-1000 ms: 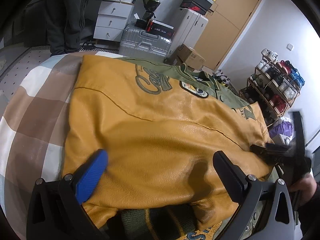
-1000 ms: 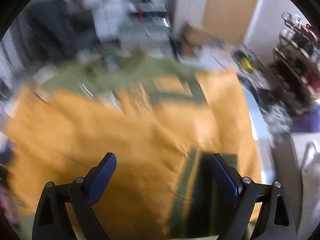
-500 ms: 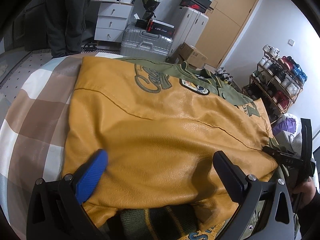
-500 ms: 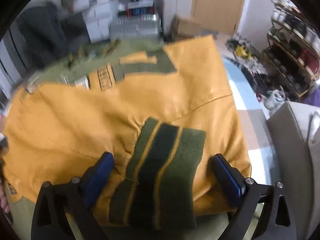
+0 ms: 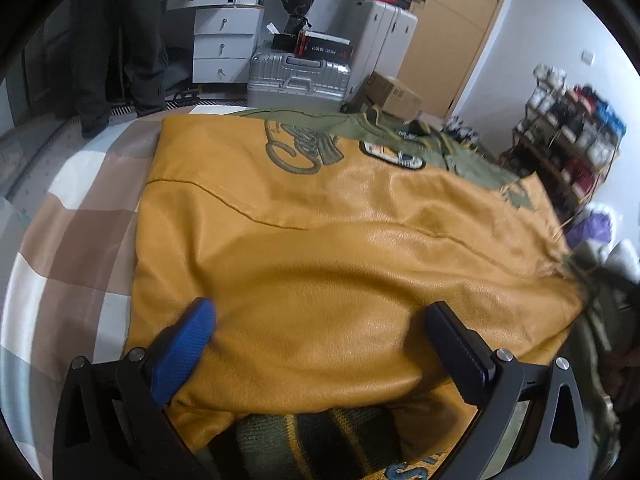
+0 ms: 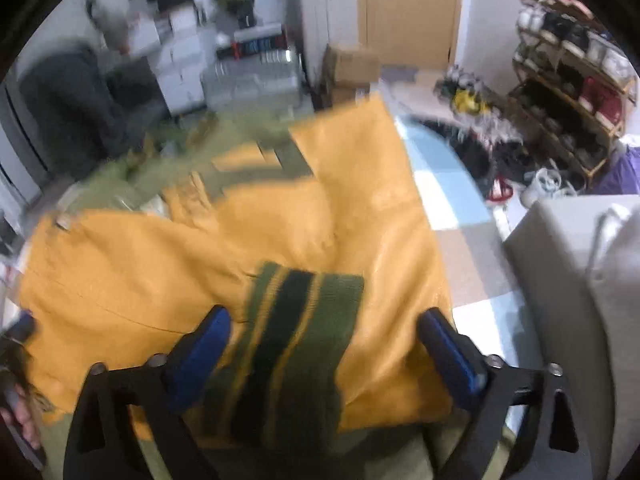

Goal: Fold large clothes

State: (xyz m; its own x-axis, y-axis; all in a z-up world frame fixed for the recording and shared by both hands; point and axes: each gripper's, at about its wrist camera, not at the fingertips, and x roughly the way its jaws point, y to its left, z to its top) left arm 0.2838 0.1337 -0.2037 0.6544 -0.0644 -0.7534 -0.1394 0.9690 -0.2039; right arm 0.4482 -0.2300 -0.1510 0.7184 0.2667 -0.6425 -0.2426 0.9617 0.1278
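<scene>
You are working over a bed (image 5: 76, 216) with a cover of brown, white and pale blue squares. The big yellow jacket (image 5: 328, 240) lies flat on it and takes up most of the top. Its green part (image 5: 460, 156) lies at the far side.

Past the bed stand a silver suitcase (image 5: 298, 76), white drawers (image 5: 224, 46), a cardboard box (image 5: 394, 90) and a wooden door (image 5: 460, 24). A person in dark clothes (image 5: 120, 40) stands by the drawers. A shoe rack (image 6: 568, 80) fills the right wall.

The left edge of the jacket leaves a strip of bare cover beside it. On the right, the bed ends near a grey seat (image 6: 560, 280).

Curly green letters (image 5: 300, 148) are sewn on the jacket, but you cannot read them. A patch (image 5: 392, 156) sits next to them.

Your left gripper (image 5: 320, 320) is wide apart over the yellow leather, pinching nothing. Your right gripper (image 6: 324, 328) is closing a little, with the striped green cuff (image 6: 296, 328) between its jaws, not pressed yet.
</scene>
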